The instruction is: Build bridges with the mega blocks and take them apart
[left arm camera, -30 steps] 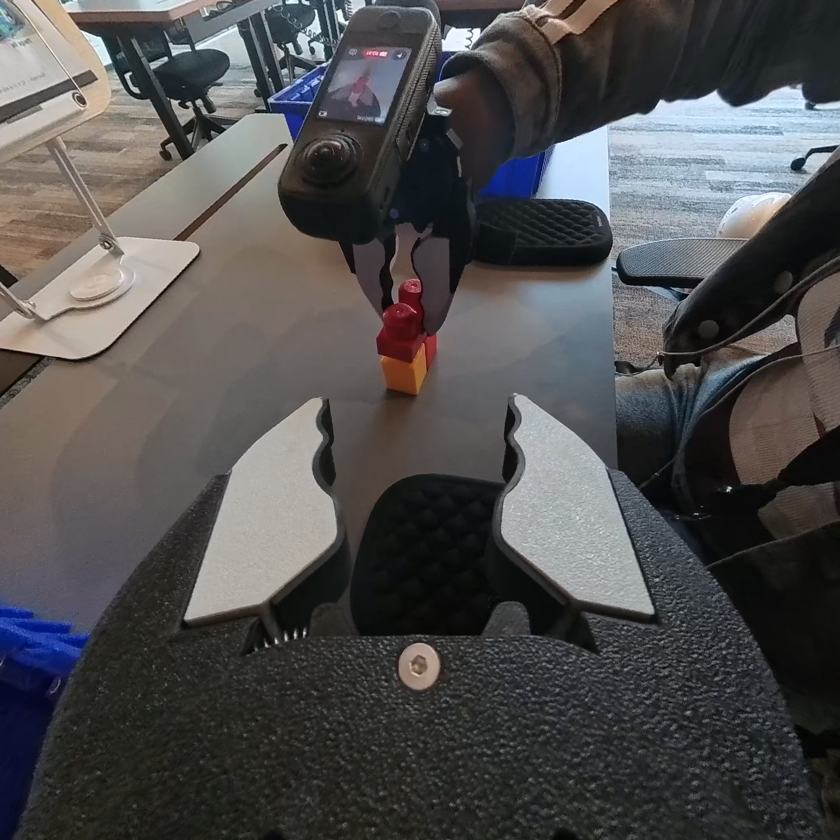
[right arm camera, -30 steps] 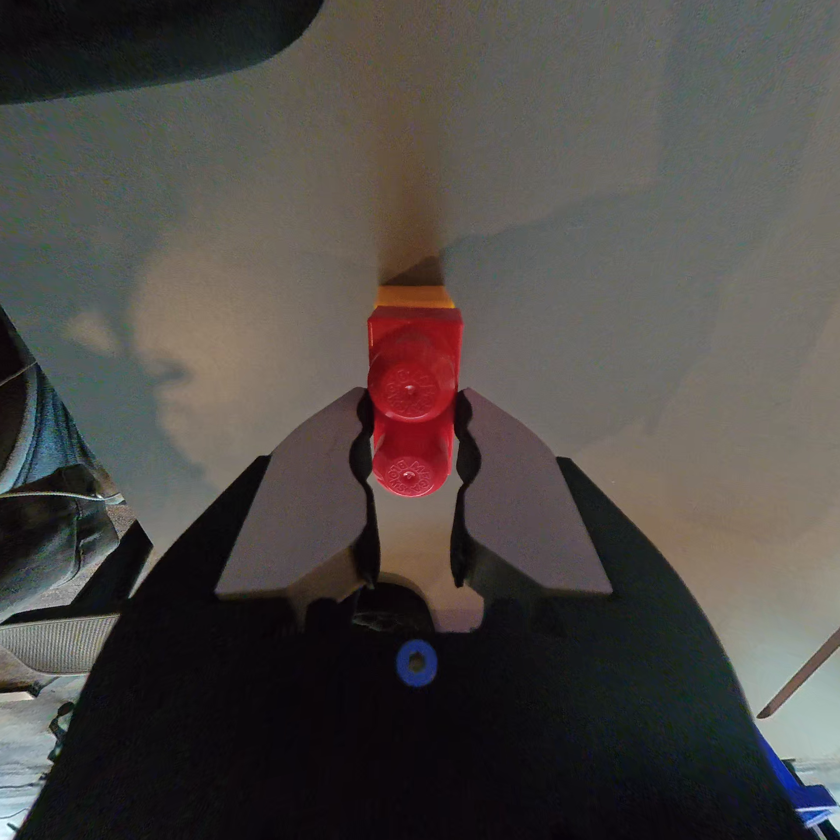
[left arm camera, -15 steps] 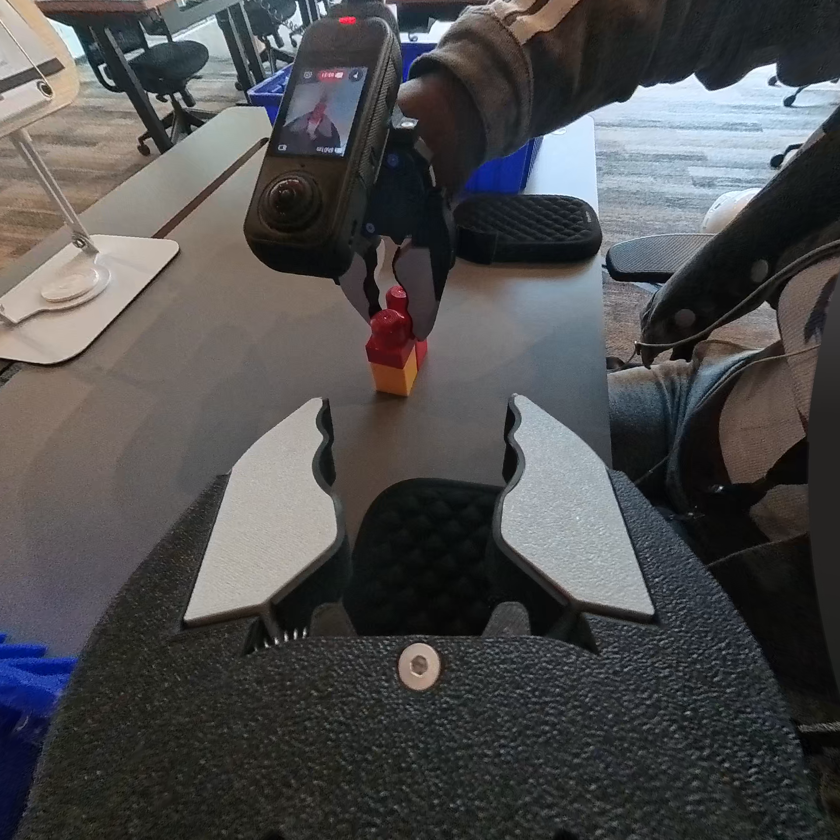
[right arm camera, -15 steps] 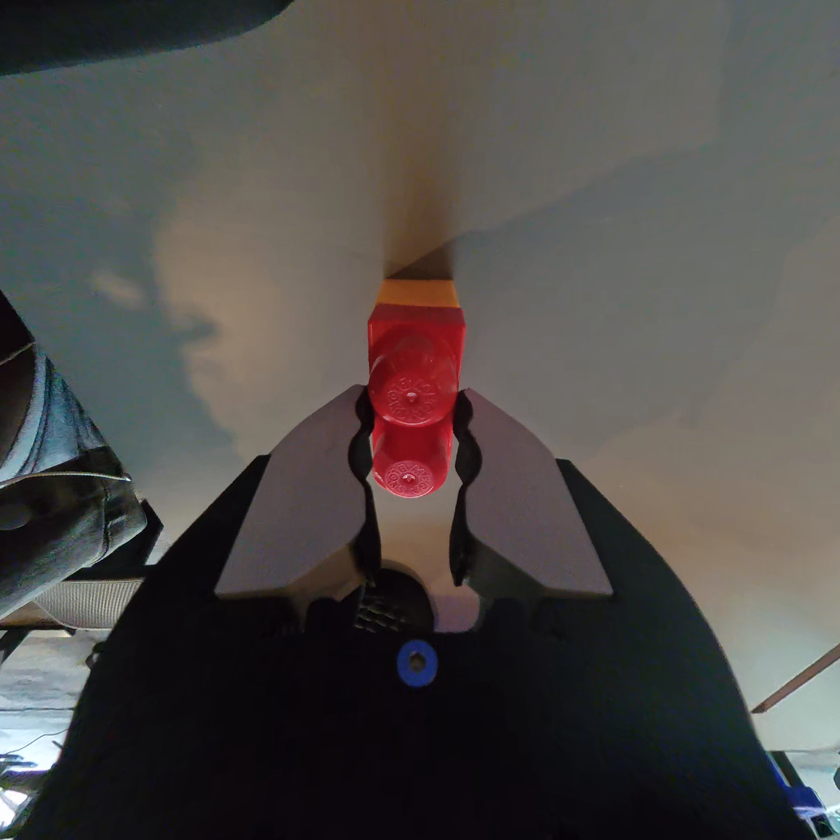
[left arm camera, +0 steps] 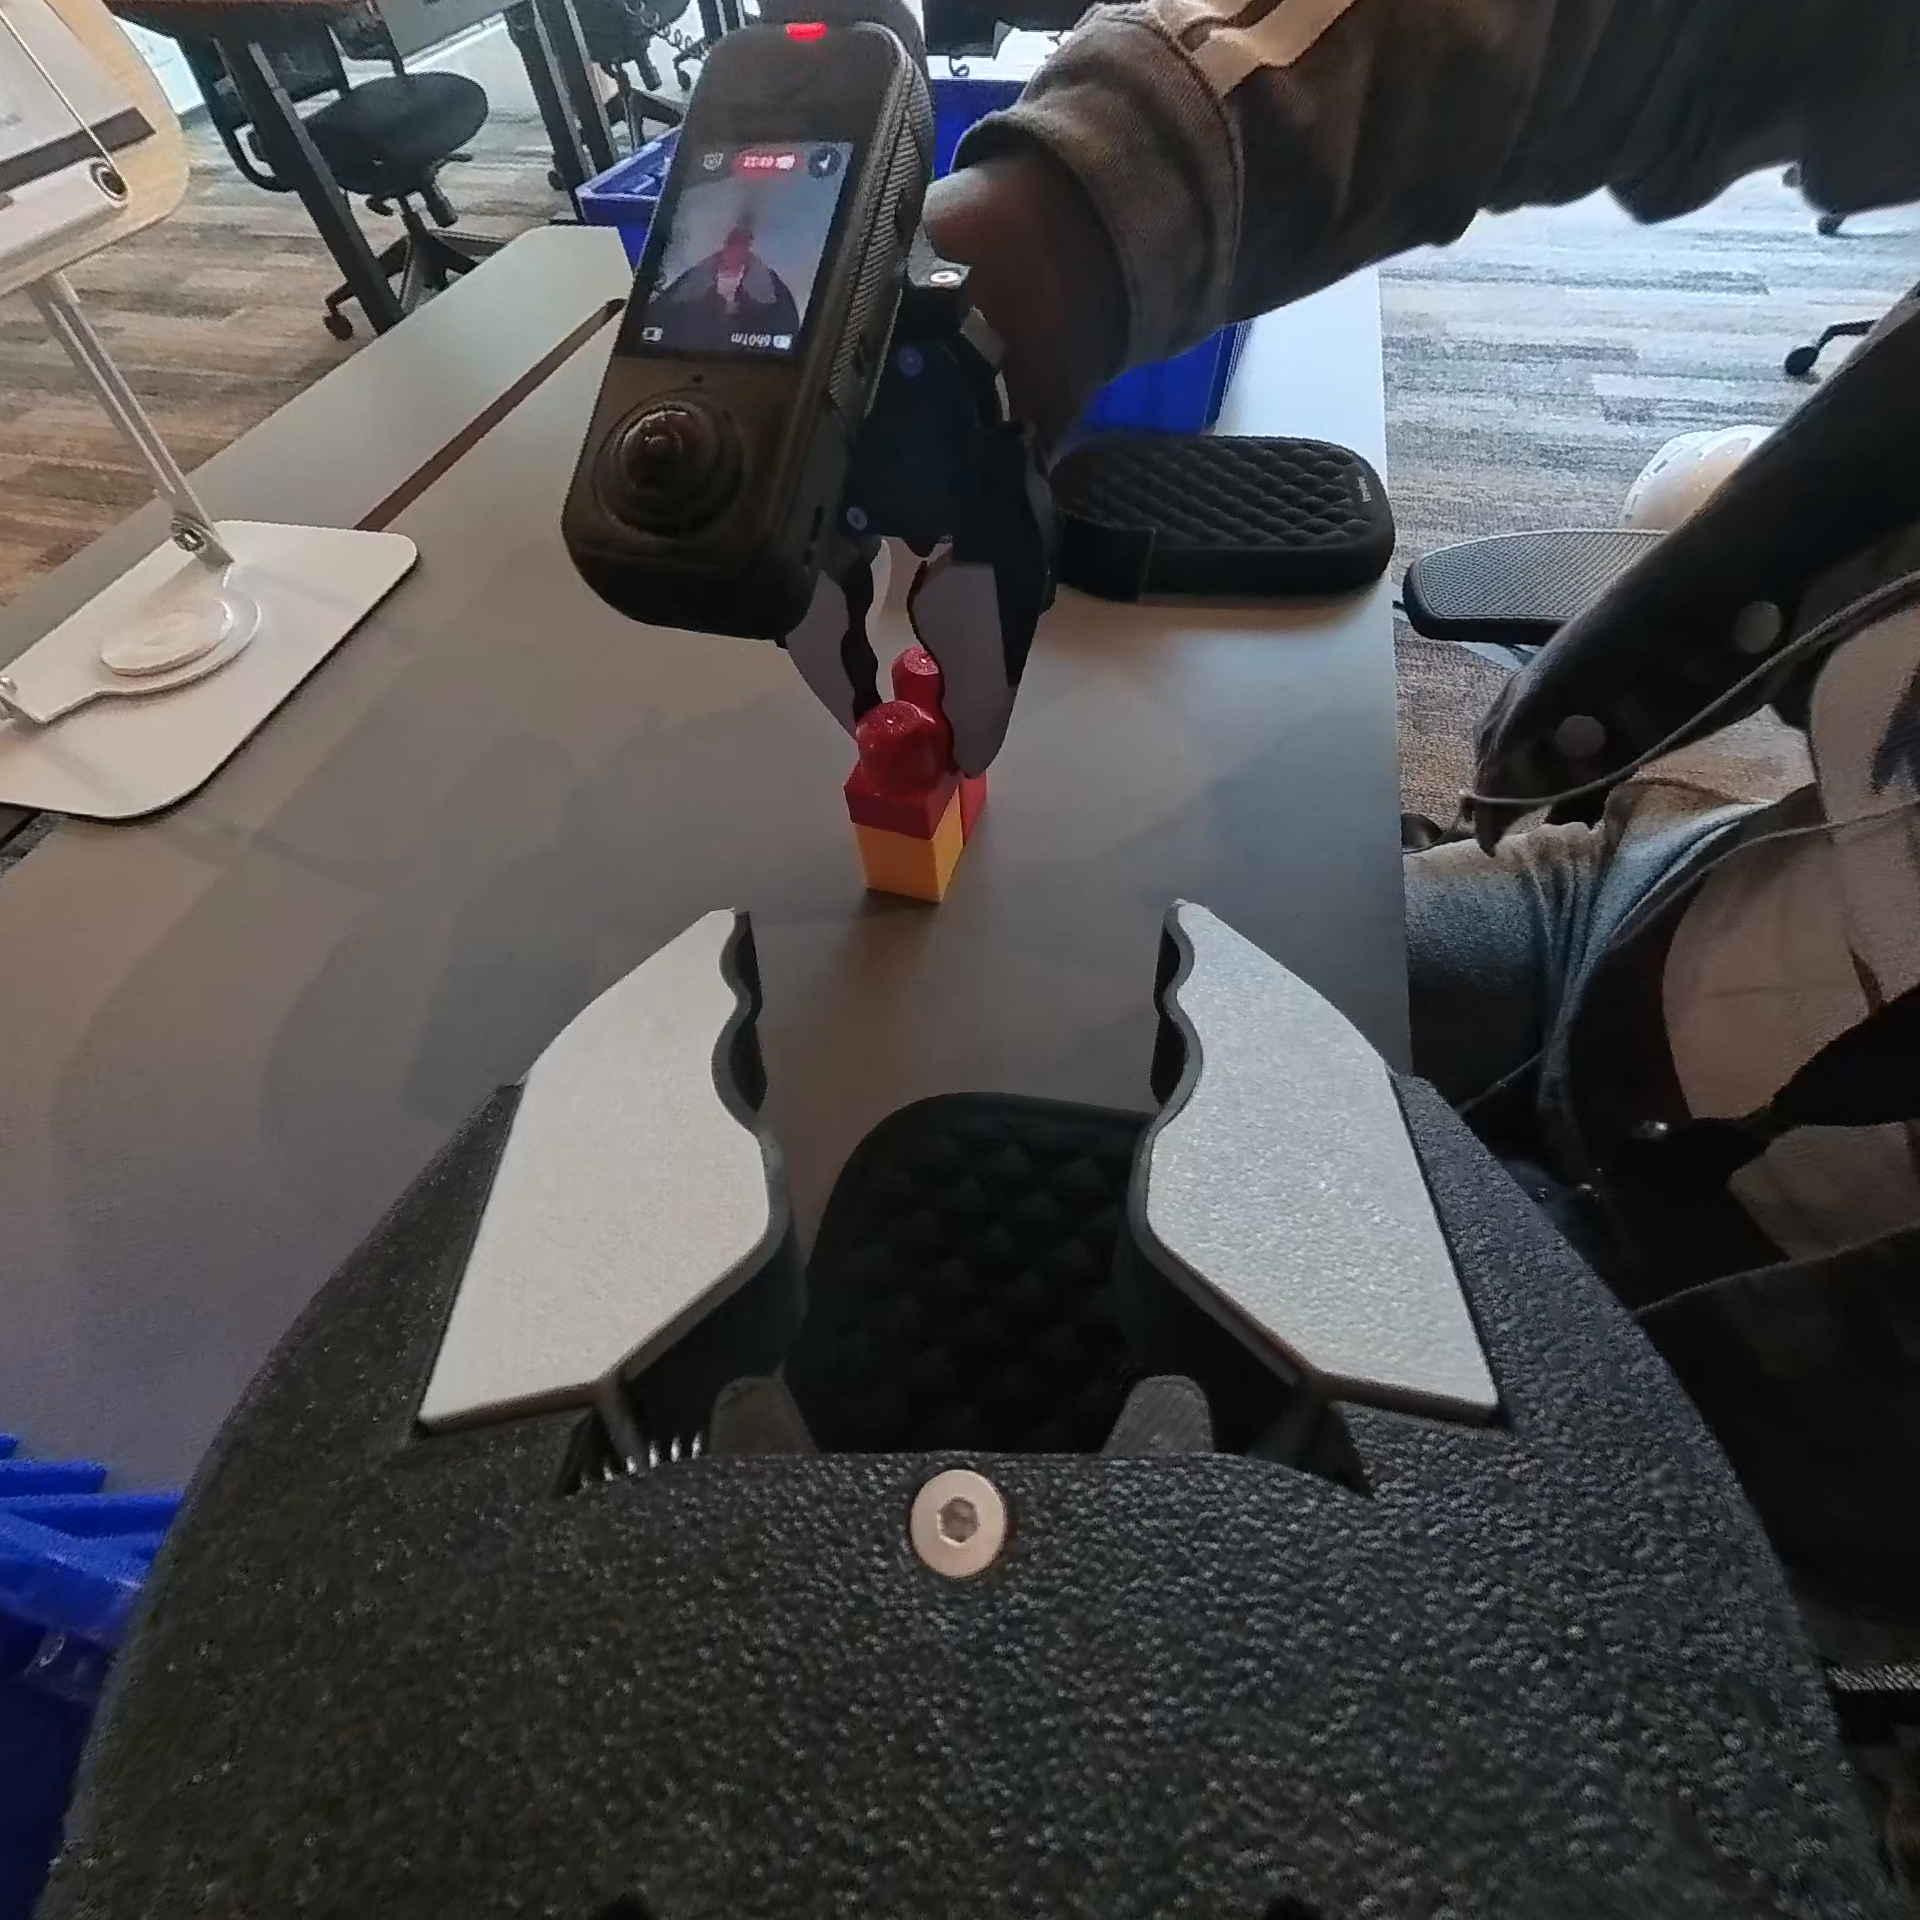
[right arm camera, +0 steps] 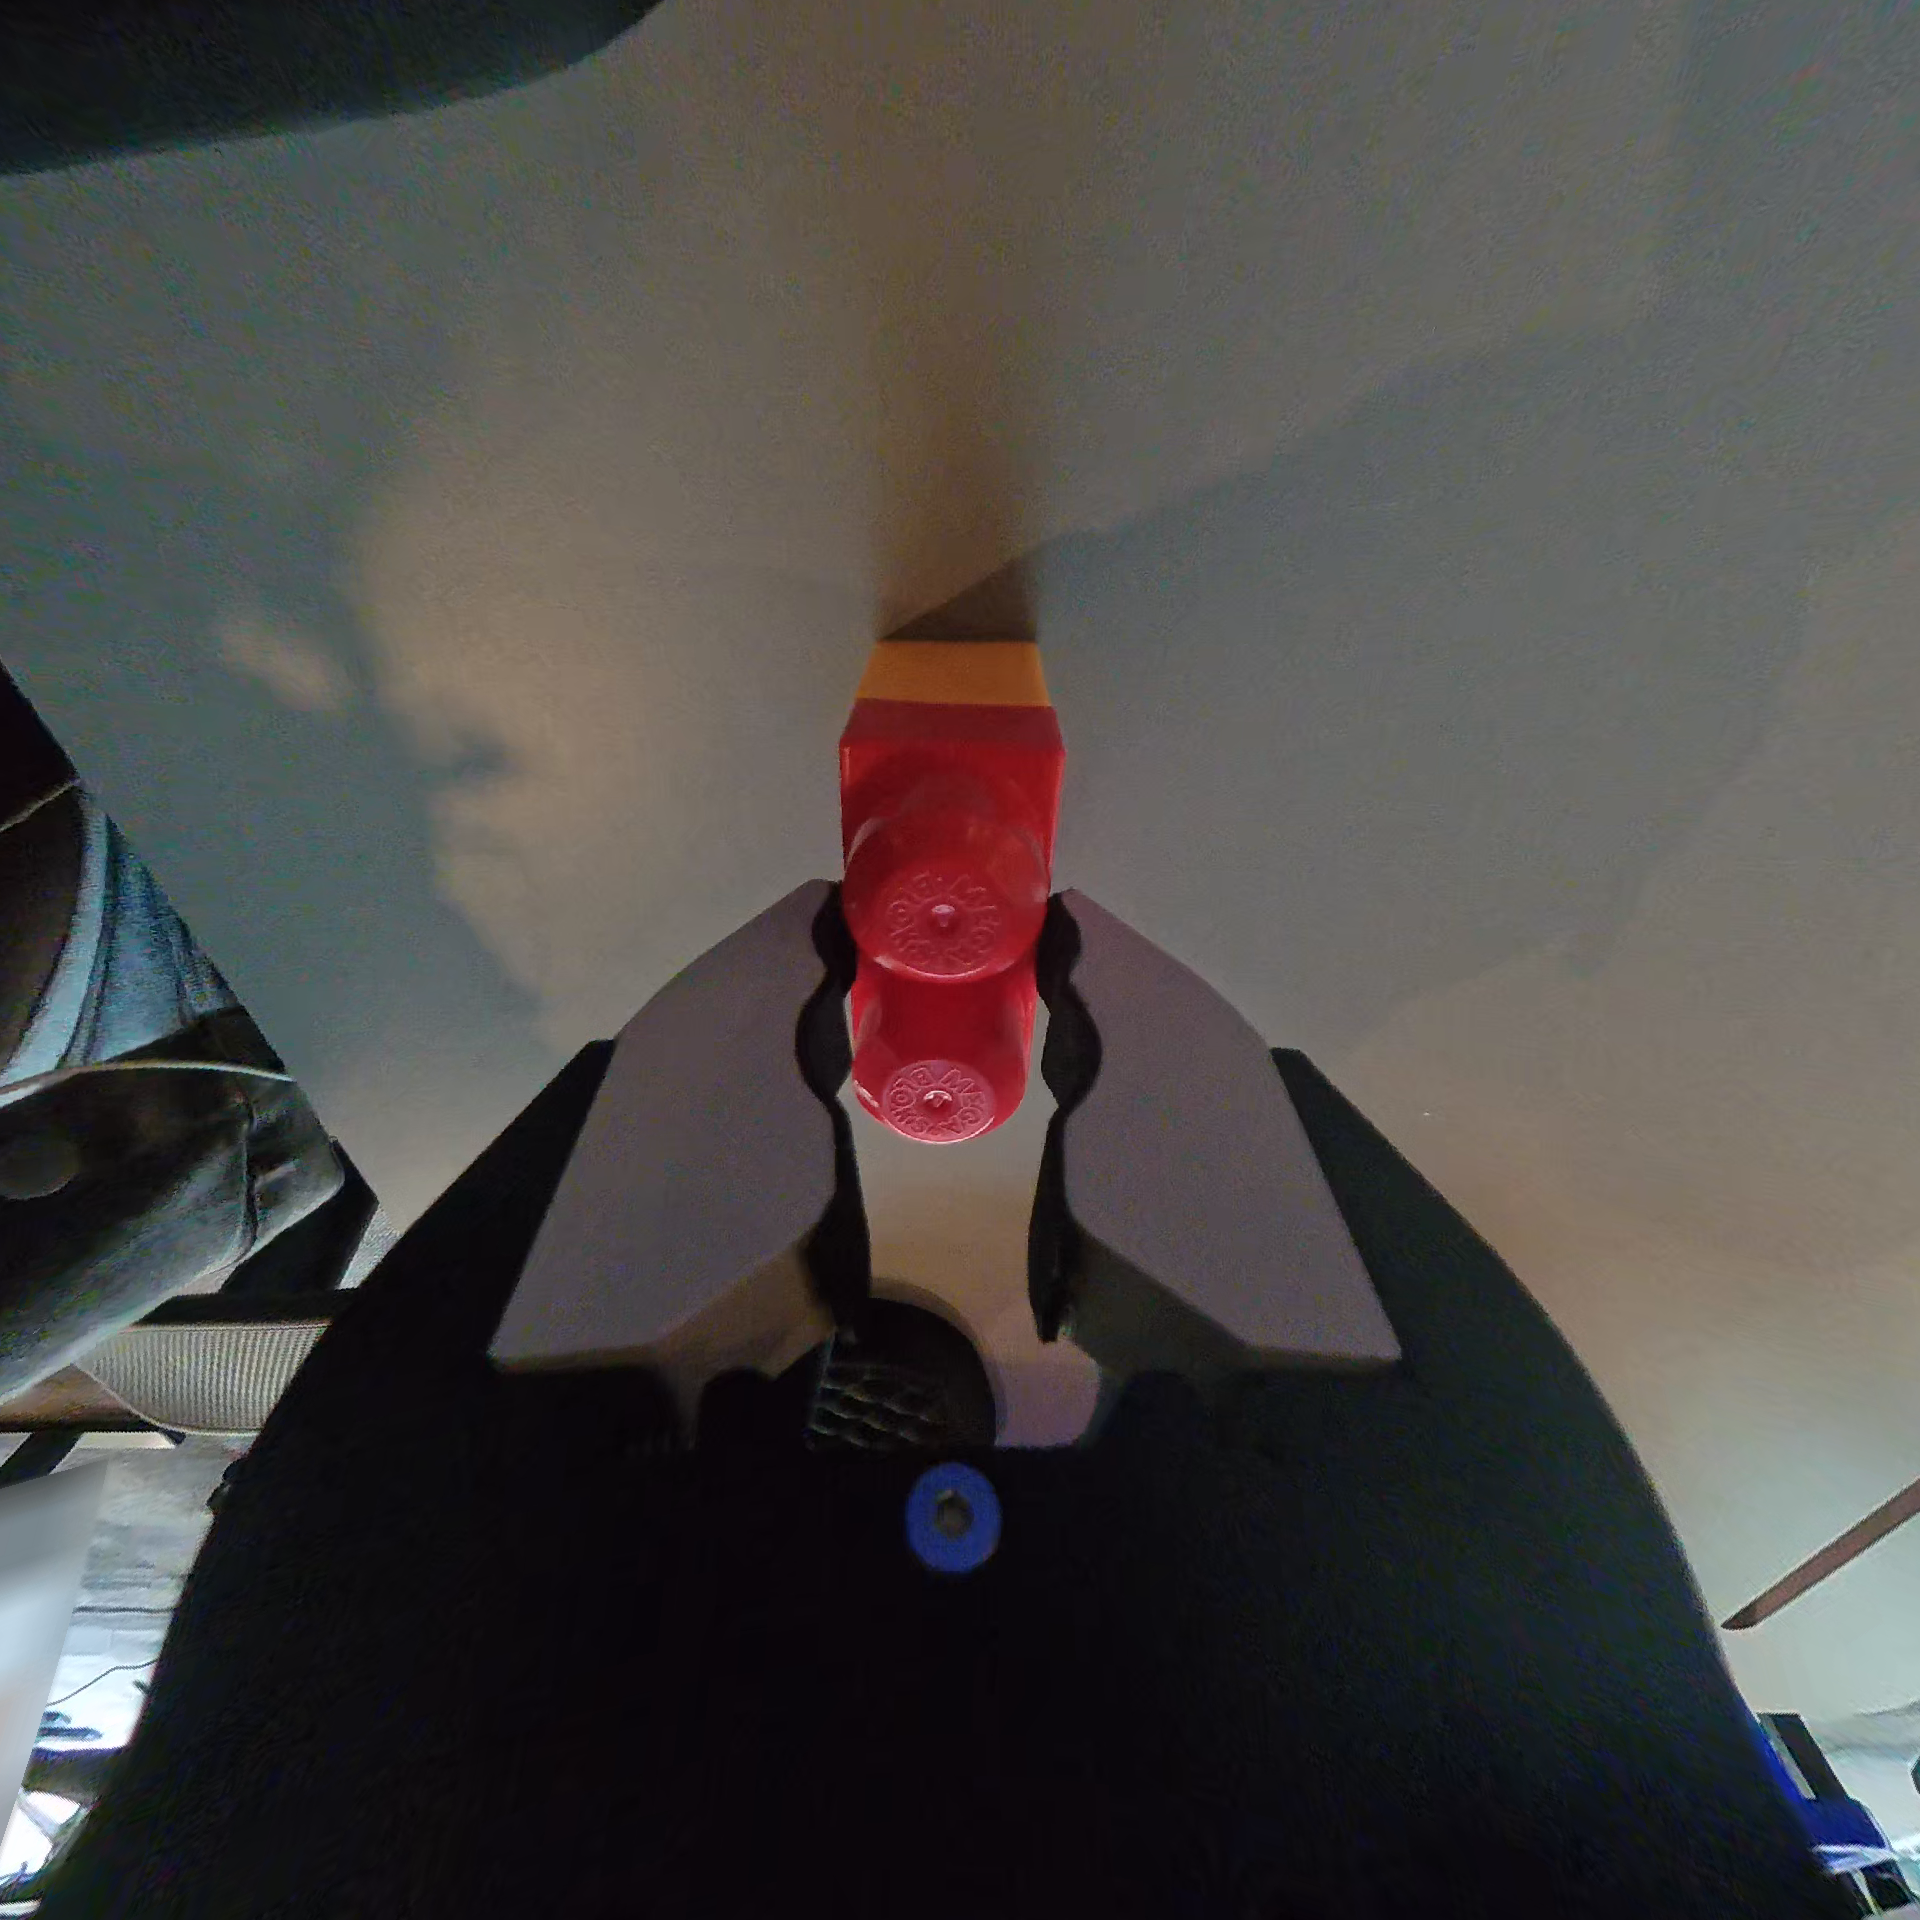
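Note:
A red two-stud block (left arm camera: 902,781) sits on an orange block (left arm camera: 906,860) on the dark table (left arm camera: 436,831). My right gripper (left arm camera: 906,727) comes down from above and is shut on the red block; in the right wrist view its fingers clasp the red block (right arm camera: 943,914) at the studs, with the orange block (right arm camera: 954,673) showing beyond. My left gripper (left arm camera: 954,935) is open and empty, low over the table a little in front of the stack. Whether another block stands under the red block's far end is hidden.
A white stand base (left arm camera: 197,655) sits at the left. A black padded rest (left arm camera: 1216,509) and a blue bin (left arm camera: 1143,384) lie at the far end. Another blue bin (left arm camera: 62,1579) is at lower left. The seated person's leg (left arm camera: 1507,935) is along the table's right edge. Left tips to right tips: about 20 cm.
The right gripper stays shut on the red block over the orange one. The left gripper's view has shifted slightly; the stack appears in nearly the same place.

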